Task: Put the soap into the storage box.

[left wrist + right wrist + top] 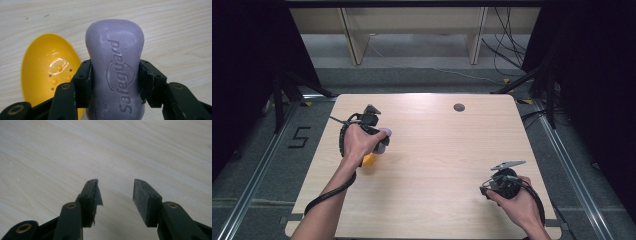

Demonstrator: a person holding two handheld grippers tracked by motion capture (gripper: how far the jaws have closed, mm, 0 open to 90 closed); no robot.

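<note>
A: Where is the soap?

B: The purple soap bar [115,67] sits clamped between the jaws of the left gripper [115,82], one pad pressed against each long side. Raised lettering on its face reads "Safeguard", upside down from the left gripper view.

A: And the yellow thing beside it?

B: A yellow soap dish [47,71], oval, with small holes and bumps in its floor. It lies on the wooden table [175,30] just beside the bar, on the left in that view, partly hidden behind the jaw. Whether the bar touches the dish I cannot tell.

A: From above?

B: The left hand [357,142] wraps the left gripper [379,142] over the left half of the table [442,150]; a bit of the soap bar [385,133] and an edge of the dish [368,160] peek out around the hand.

A: The other side?

B: The right gripper [115,193] has its jaws apart with nothing between them (bare wood below). In the high view the right hand [517,200] holds the right gripper [487,191] near the table's near right corner, well apart from the soap
</note>
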